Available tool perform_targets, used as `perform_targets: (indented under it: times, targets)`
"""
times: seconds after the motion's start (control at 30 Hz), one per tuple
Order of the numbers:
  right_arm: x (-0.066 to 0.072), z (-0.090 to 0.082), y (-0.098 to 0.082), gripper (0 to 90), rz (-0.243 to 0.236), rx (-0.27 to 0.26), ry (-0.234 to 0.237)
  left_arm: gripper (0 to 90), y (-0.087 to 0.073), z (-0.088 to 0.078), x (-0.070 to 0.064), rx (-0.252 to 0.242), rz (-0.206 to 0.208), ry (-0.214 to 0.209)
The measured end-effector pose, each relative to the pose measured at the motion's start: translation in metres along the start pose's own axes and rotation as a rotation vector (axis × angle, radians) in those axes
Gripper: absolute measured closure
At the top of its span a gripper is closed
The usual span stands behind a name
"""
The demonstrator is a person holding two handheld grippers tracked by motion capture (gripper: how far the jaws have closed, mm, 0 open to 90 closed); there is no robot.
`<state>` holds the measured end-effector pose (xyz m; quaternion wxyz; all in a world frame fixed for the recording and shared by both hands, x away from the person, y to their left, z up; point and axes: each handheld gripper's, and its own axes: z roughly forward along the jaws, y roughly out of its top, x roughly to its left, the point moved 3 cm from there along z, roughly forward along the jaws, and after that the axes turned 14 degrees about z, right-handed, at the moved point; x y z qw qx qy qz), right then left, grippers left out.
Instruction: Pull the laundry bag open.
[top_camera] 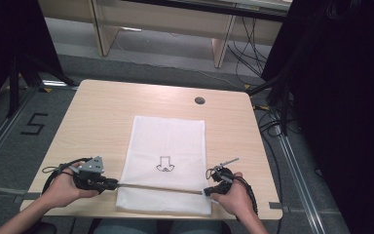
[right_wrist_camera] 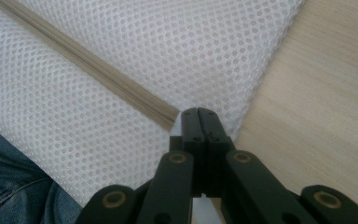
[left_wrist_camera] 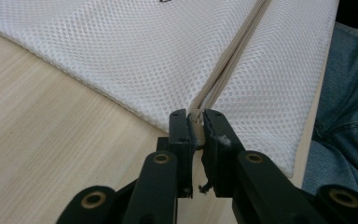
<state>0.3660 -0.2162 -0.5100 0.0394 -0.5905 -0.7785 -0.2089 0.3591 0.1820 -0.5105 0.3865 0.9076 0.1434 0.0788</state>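
Left gripper (left_wrist_camera: 196,122) clamps the zipper (left_wrist_camera: 228,70) end of the white mesh laundry bag (top_camera: 168,146) near the table (top_camera: 97,117) front edge; right gripper (right_wrist_camera: 198,115) pinches the opposite end. Uneven tension may tear mesh or slip.

High view overhead facing forward, claw views close, sharing mesh bag (top_camera: 168,161)

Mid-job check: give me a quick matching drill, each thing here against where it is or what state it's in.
Things:
1. left gripper
2. right gripper
3. mesh bag
4. round hole

States or places:
A. flat on the table, near its front edge
B. in the tabletop, beyond the bag
C. jaws pinching the zipper's left end
D. jaws shut at the zipper's right end

Pairs: 1-C, 2-D, 3-A, 4-B
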Motion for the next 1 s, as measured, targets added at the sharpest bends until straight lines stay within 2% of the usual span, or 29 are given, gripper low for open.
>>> perform_targets:
  times: [0.03, 0.1, 0.2, 0.23, 0.27, 0.3, 0.4, 0.43, 0.47, 0.5, 0.53, 0.57, 0.6, 0.63, 0.67, 0.7, 0.73, 0.77, 0.8, 0.83, 0.87, 0.9, 0.93, 1.0]
  targets:
    - [0.000, 0.001, 0.000, 90.0, -0.020, -0.013, 0.008, 82.0, 0.000, 0.001, 0.000, -0.001, -0.009, 0.002]
    - [0.000, 0.001, 0.000, 90.0, -0.019, -0.010, 0.004, 81.9, 0.000, 0.001, 0.001, 0.007, -0.009, 0.014]
    - [-0.001, 0.001, 0.000, 90.0, -0.020, -0.014, 0.010, 81.8, 0.000, 0.003, 0.001, 0.011, 0.000, 0.020]
    - [-0.001, 0.001, 0.000, 90.0, -0.020, -0.014, 0.011, 81.8, -0.001, 0.004, 0.002, 0.026, 0.021, 0.029]
    - [-0.001, 0.001, 0.000, 90.0, -0.023, -0.018, 0.013, 81.8, -0.001, 0.004, 0.002, 0.025, 0.021, 0.026]
    - [-0.001, 0.001, 0.000, 90.0, -0.023, -0.019, 0.013, 81.7, -0.002, 0.005, 0.001, 0.026, 0.000, 0.028]
    - [0.000, 0.000, -0.001, 90.0, -0.023, -0.022, 0.002, 81.5, -0.003, 0.006, 0.003, 0.035, 0.024, 0.032]
    - [0.001, 0.000, -0.002, 90.0, -0.036, -0.031, 0.006, 81.5, -0.003, 0.006, 0.002, 0.029, 0.014, 0.031]
    - [0.002, 0.000, -0.002, 88.2, -0.026, -0.033, -0.005, 81.3, -0.003, 0.006, 0.002, 0.029, -0.004, 0.037]
    - [0.003, -0.001, -0.003, 85.6, -0.031, -0.033, -0.004, 81.0, -0.003, 0.006, 0.003, 0.037, 0.003, 0.041]
    - [0.004, -0.002, -0.002, 82.8, -0.042, -0.052, 0.007, 79.9, -0.004, 0.006, 0.003, 0.034, -0.010, 0.048]
    - [0.007, -0.004, -0.003, 81.9, -0.005, -0.046, 0.008, 78.9, -0.004, 0.005, 0.005, 0.038, -0.005, 0.058]
    - [0.004, -0.004, -0.001, 81.8, -0.061, -0.082, 0.006, 78.3, -0.004, 0.003, 0.005, 0.017, -0.031, 0.054]
    - [0.003, -0.008, -0.001, 81.7, -0.059, -0.101, 0.005, 76.5, -0.005, 0.002, 0.006, 0.009, -0.037, 0.057]
    - [0.004, -0.011, -0.001, 81.6, -0.036, -0.099, -0.003, 75.0, -0.004, 0.000, 0.007, -0.003, -0.051, 0.056]
    - [0.002, -0.012, 0.000, 81.2, -0.053, -0.125, 0.010, 73.6, -0.003, 0.000, 0.006, -0.024, -0.071, 0.048]
    - [0.002, -0.014, 0.000, 80.5, -0.040, -0.136, 0.010, 72.4, -0.003, -0.002, 0.007, -0.033, -0.069, 0.051]
    - [0.001, -0.016, 0.000, 79.8, -0.033, -0.152, 0.006, 71.0, -0.001, -0.002, 0.006, -0.065, -0.101, 0.048]
    - [-0.001, -0.017, 0.001, 78.9, -0.036, -0.176, 0.008, 69.1, -0.001, -0.004, 0.008, -0.071, -0.095, 0.053]
    - [-0.002, -0.017, 0.001, 78.7, -0.041, -0.182, 0.006, 67.3, 0.000, -0.004, 0.008, -0.094, -0.110, 0.055]
    - [-0.002, -0.019, 0.001, 78.4, -0.024, -0.184, 0.003, 65.5, 0.001, -0.005, 0.010, -0.126, -0.116, 0.065]
    - [-0.001, -0.019, 0.001, 77.6, -0.015, -0.195, 0.007, 63.4, 0.001, -0.007, 0.012, -0.138, -0.118, 0.075]
    - [-0.002, -0.020, 0.001, 76.7, -0.017, -0.199, 0.007, 61.7, 0.001, -0.008, 0.014, -0.171, -0.145, 0.086]
    - [-0.004, -0.019, 0.003, 73.9, -0.032, -0.227, 0.011, 56.9, 0.001, -0.011, 0.019, -0.216, -0.167, 0.118]
